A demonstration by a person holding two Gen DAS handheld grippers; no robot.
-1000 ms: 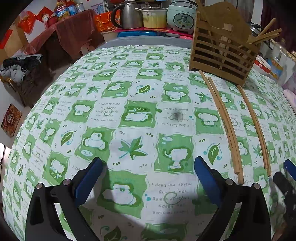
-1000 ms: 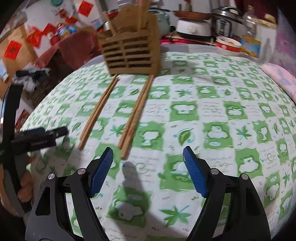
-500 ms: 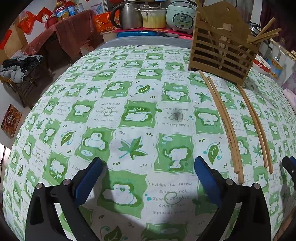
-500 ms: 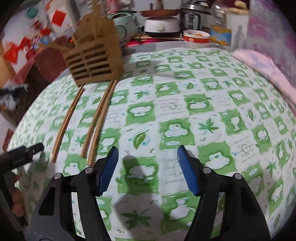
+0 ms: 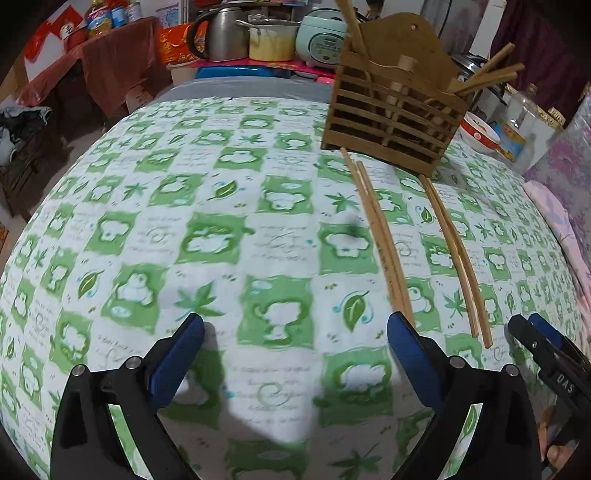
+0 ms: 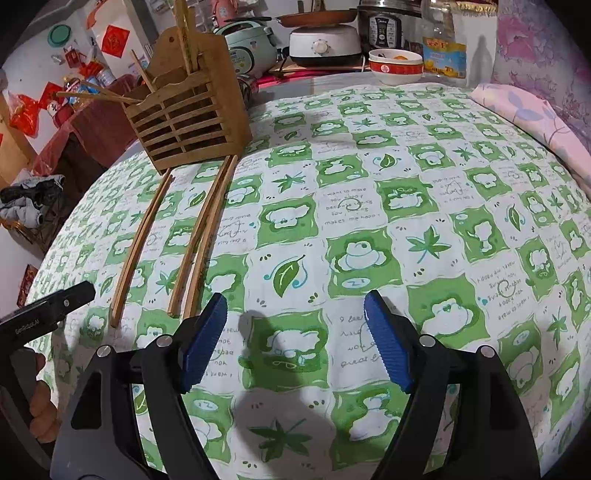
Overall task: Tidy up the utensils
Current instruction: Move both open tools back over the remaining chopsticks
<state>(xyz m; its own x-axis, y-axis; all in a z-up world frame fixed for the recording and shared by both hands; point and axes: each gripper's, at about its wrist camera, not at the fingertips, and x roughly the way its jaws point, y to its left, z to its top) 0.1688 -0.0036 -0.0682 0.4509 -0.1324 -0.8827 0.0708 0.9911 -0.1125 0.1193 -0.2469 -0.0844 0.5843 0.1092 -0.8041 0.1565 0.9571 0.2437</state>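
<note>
A slatted wooden utensil holder (image 5: pixel 391 110) (image 6: pixel 184 122) stands at the far side of the green-and-white cloth, with several chopsticks sticking out of it. Two pairs of chopsticks lie on the cloth in front of it: one pair (image 5: pixel 384 251) (image 6: pixel 203 240) ends just beside my left gripper's right finger, the other (image 5: pixel 458 258) (image 6: pixel 140 243) lies apart from it. My left gripper (image 5: pixel 295 325) is open over bare cloth. My right gripper (image 6: pixel 295 301) has its jaws opening, nothing between them, with the chopstick ends just left of its left finger.
Behind the table stand a kettle (image 5: pixel 221 33), a pot (image 5: pixel 273 40), a rice cooker (image 5: pixel 325 40) and a red-and-white bowl (image 6: pixel 395 66). A pink floral cloth (image 6: pixel 532 114) lies at the right edge. The other gripper shows at each view's side (image 5: pixel 546 343) (image 6: pixel 51 306).
The right gripper's jaws narrowed, then widened again, and its view rolled. The left view tilted so the chopsticks lie closer to its right finger, and the right gripper came further into it.
</note>
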